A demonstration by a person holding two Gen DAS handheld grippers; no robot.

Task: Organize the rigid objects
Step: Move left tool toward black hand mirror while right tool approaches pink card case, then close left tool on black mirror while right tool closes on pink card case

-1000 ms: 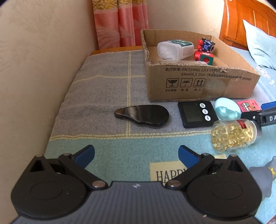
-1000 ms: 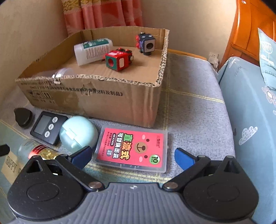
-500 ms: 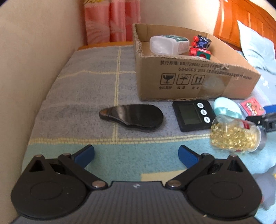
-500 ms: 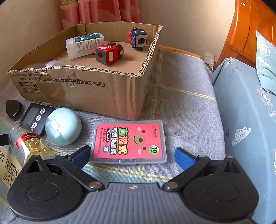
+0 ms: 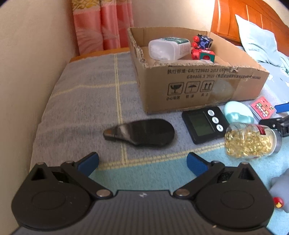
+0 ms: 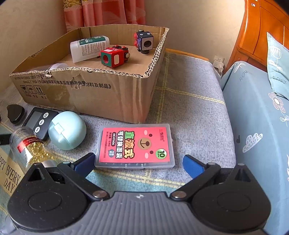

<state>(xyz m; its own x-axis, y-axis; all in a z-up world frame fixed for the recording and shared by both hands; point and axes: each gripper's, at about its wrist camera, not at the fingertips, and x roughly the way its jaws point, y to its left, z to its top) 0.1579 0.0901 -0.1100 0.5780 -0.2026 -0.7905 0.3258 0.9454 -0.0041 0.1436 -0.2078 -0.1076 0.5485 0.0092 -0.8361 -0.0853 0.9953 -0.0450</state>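
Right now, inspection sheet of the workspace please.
Surface: grey plaid blanket, flat.
Job's things: open cardboard box holds white plastic bottle, red cube toy, dark blue cube toy.
Clutter: black teardrop-shaped case, black digital timer, pale green egg-shaped container, clear jar of yellow capsules, red-labelled flat plastic case, all outside the box.
Grippers: left gripper and right gripper, jaws open, empty.
Cables: nothing seen.
Surroundings: pink curtain, wooden headboard.

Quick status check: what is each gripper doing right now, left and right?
Left gripper: jaws open, holding nothing, facing the flat black teardrop-shaped object.
Right gripper: jaws open, empty, flanking the red-labelled clear plastic case.
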